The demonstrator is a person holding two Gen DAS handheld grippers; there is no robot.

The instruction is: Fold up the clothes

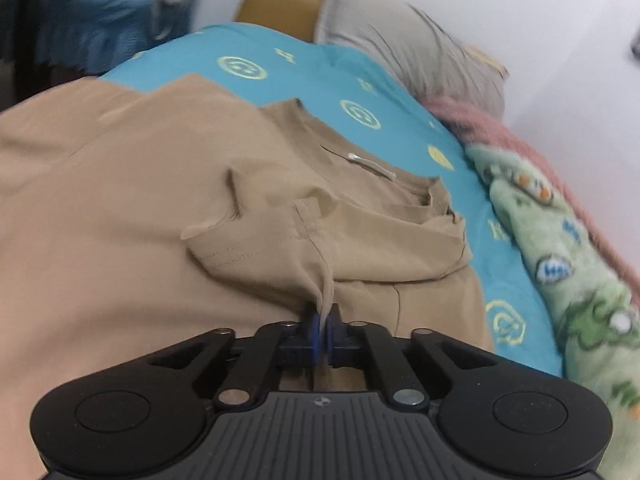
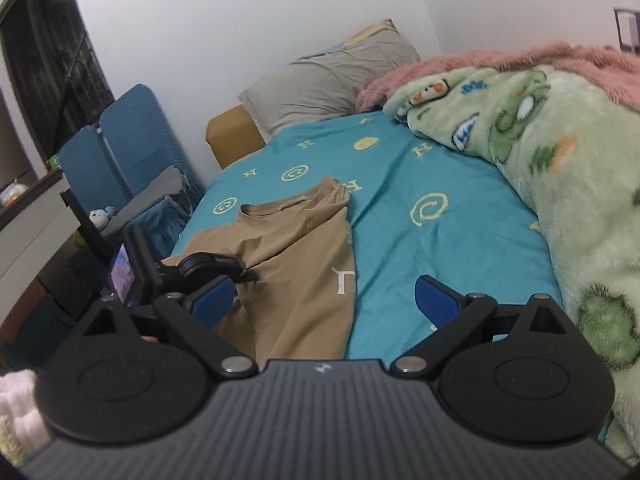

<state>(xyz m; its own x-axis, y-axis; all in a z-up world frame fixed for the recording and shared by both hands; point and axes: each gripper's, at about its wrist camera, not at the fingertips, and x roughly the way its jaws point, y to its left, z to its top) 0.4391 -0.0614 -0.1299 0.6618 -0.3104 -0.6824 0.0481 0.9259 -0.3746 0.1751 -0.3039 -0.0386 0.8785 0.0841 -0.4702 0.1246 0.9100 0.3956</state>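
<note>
- Left gripper (image 1: 325,326): jaws pinched together on a sleeve hem of the tan shirt (image 1: 140,200), drawing it across the body.
- Right gripper (image 2: 324,300): spread wide, holding nothing, above the bed sheet (image 2: 440,248).
- Shirt lies on the sheet, collar toward the pillow (image 2: 320,80); looks mid-fold.
- Next, likely: lay the sleeve flat, then let go.
- Shirt: thin, limp, stitched hems. Blanket (image 2: 560,160): fleecy.

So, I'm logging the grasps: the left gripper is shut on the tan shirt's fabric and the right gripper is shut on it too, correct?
Not quite. The left gripper is shut on the tan shirt, but the right gripper is open, holding nothing, above the shirt's edge and the blue sheet; the right wrist view shows this.
</note>
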